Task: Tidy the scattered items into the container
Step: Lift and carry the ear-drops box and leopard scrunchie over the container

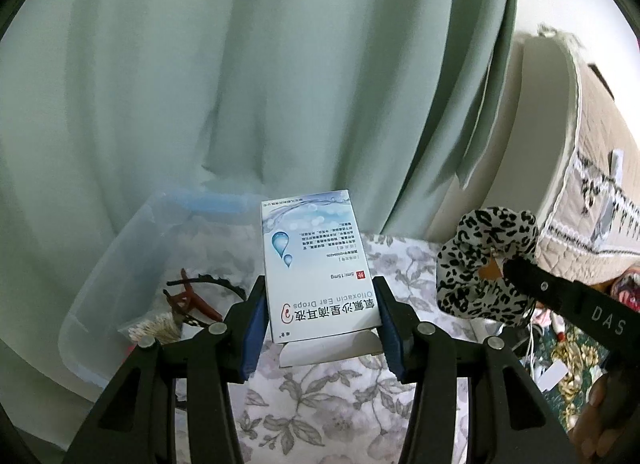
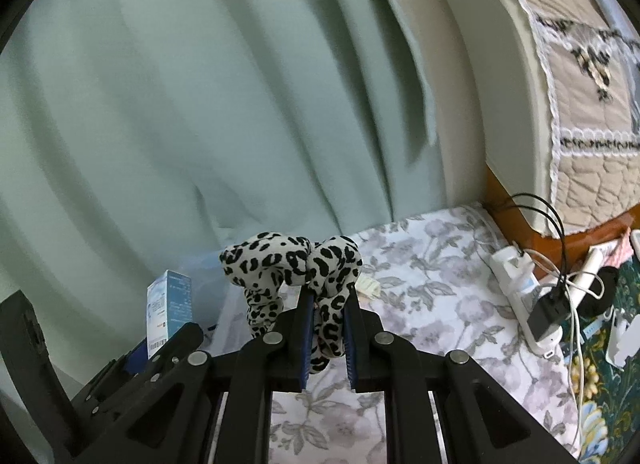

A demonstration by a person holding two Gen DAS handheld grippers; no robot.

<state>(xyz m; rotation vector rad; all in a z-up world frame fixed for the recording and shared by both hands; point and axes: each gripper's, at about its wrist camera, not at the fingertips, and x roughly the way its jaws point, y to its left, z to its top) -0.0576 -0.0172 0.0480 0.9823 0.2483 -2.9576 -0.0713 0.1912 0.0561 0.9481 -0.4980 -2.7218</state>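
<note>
The left gripper [image 1: 320, 320] is clamped on the white-and-blue cardboard ear-drops box [image 1: 316, 264], long axis pointing away. The right gripper [image 2: 328, 328] pinches the leopard-print fabric scrunchie [image 2: 288, 260]. The clear plastic storage container [image 1: 120, 248] lies far-left, nearer the left gripper.

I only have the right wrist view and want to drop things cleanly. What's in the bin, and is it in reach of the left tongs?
Observer: The clear plastic bin sits left of the left tongs, already holding a black headband and a bag of cotton swabs.
Operator: What are the left tongs holding?
Observer: A box marked Ofloxacin Ear Drops, gripped by its long sides.
Operator: Is its flap closed?
Observer: No, the near end flap hangs open.
</note>
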